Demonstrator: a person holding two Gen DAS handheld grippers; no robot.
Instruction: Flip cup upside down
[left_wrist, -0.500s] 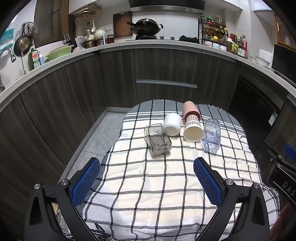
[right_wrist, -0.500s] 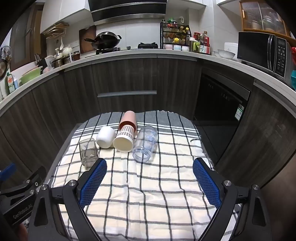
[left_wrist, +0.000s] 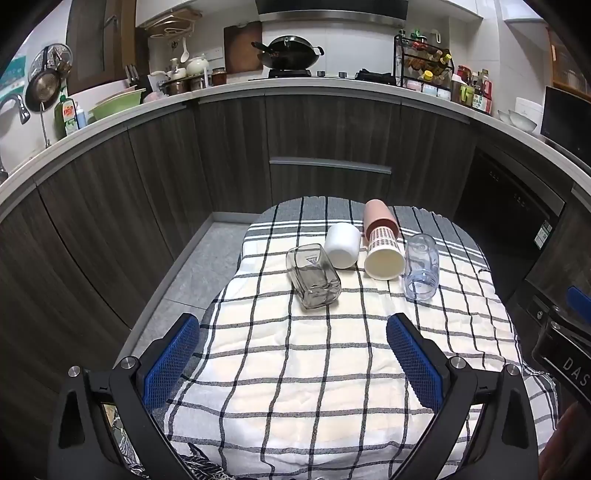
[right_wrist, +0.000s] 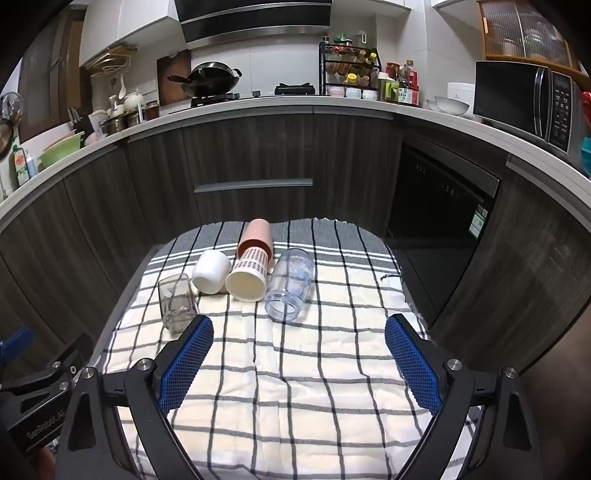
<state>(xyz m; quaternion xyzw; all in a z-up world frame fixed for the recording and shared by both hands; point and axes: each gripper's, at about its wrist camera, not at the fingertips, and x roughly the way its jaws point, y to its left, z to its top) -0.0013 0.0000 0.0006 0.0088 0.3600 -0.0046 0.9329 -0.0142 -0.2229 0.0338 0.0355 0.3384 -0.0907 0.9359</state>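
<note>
Several cups lie on their sides on a checked cloth over a small table. From left to right: a square clear glass, a white cup, a patterned paper cup nested in a pink cup, and a clear bluish plastic cup. My left gripper is open and empty, short of the glass. My right gripper is open and empty, short of the plastic cup.
Dark kitchen cabinets curve behind the table, with a worktop holding a wok, spice rack and microwave. Grey floor lies left of the table. The other gripper's body shows at each view's edge.
</note>
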